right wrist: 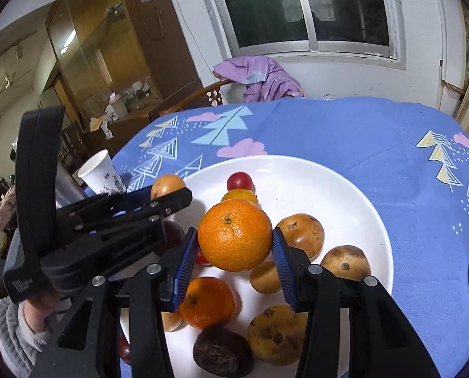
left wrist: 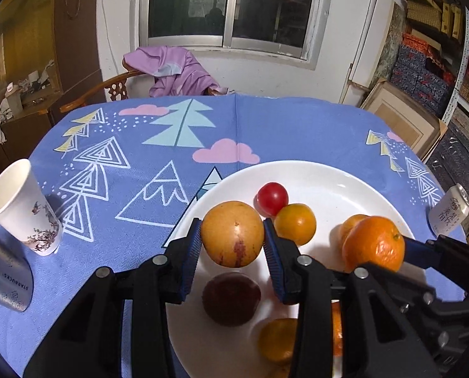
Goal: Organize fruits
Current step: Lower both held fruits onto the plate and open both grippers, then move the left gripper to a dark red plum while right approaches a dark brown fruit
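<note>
My left gripper [left wrist: 232, 239] is shut on a yellow-orange passion fruit [left wrist: 232, 233] with a red blotch, held above the white plate [left wrist: 313, 176]. My right gripper [right wrist: 235, 242] is shut on an orange mandarin [right wrist: 234, 234], also above the plate [right wrist: 369, 220]. That mandarin [left wrist: 374, 244] shows at the right of the left wrist view. The passion fruit [right wrist: 166, 186] peeks over the left gripper's arm in the right wrist view. On the plate lie a red cherry tomato [left wrist: 272, 198], a small orange [left wrist: 295, 223], a dark purple fruit [left wrist: 231, 297] and several brown and orange fruits [right wrist: 302, 234].
A paper cup [left wrist: 26, 211] and a steel tumbler [left wrist: 4, 274] stand at the left on the blue patterned tablecloth [left wrist: 297, 126]. A can [left wrist: 448, 211] sits at the right edge. A wooden chair with purple clothing [left wrist: 174, 74] is behind the table.
</note>
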A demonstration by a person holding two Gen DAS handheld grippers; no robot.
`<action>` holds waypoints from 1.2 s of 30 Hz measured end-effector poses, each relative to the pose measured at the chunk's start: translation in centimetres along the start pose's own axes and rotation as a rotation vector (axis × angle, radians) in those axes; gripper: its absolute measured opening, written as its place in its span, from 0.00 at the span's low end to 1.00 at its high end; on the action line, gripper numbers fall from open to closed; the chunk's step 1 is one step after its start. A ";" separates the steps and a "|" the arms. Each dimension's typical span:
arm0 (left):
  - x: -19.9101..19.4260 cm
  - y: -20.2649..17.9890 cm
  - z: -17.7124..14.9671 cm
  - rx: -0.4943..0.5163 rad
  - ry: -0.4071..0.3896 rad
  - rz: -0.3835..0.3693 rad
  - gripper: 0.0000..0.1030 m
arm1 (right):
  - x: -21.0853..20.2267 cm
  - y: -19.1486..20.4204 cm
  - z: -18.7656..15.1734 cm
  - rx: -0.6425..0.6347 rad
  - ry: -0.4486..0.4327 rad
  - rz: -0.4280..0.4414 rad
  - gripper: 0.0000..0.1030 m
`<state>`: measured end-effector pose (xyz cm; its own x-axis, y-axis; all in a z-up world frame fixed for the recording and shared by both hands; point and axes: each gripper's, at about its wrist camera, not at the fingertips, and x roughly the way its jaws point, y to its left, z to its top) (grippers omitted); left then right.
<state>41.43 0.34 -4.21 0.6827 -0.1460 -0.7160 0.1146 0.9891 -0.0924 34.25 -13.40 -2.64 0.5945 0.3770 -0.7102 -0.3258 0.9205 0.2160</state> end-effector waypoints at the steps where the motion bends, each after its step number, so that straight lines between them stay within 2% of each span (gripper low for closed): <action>1: 0.4 -0.1 -0.1 0.007 0.007 0.005 0.37 | 0.3 0.1 -0.2 -0.007 0.005 -0.008 0.47; 6: 1.3 -0.2 -0.5 0.012 0.029 0.006 0.38 | 1.5 0.1 -0.6 -0.009 0.029 -0.023 0.47; 8: 1.3 -0.3 -0.6 0.021 0.024 0.008 0.48 | 1.7 0.0 -0.6 -0.005 0.035 -0.019 0.47; 10: 0.9 -0.5 -0.6 0.026 0.008 0.018 0.61 | 1.6 -0.1 -0.5 -0.002 0.038 -0.013 0.47; 14: 0.1 -0.6 -0.4 0.026 -0.013 0.020 0.64 | 0.9 -0.3 -0.4 -0.001 0.024 -0.007 0.47; 17: -0.5 -0.3 -0.3 0.008 -0.030 0.029 0.71 | 0.2 -0.5 -0.2 0.010 0.009 0.001 0.48; 20: -1.4 0.1 -0.1 -0.021 -0.055 0.034 0.84 | -1.1 -0.8 0.1 0.025 -0.019 0.014 0.49; 21: -1.7 0.2 0.0 -0.034 -0.064 0.034 0.89 | -1.7 -0.8 0.3 0.031 -0.034 0.019 0.52; 23: -2.2 0.4 0.1 -0.048 -0.073 0.030 0.90 | -2.7 -0.8 0.6 0.037 -0.065 0.022 0.58; 29: -4.2 -0.2 -0.4 -0.038 -0.104 0.058 0.93 | -6.7 0.3 1.0 0.048 -0.137 0.080 0.61; 33: -7.2 -0.4 -1.8 -0.021 -0.134 0.064 0.96 | -9.4 1.3 0.0 0.047 -0.149 0.116 0.68; 36: -9.4 -0.6 -2.8 0.005 -0.134 0.101 0.96 | -11.5 2.1 -0.8 0.036 -0.148 0.100 0.69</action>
<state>32.94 1.19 0.58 0.7809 -0.0478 -0.6229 0.0442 0.9988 -0.0212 26.14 -15.89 5.41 0.6627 0.4755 -0.5785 -0.3634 0.8797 0.3067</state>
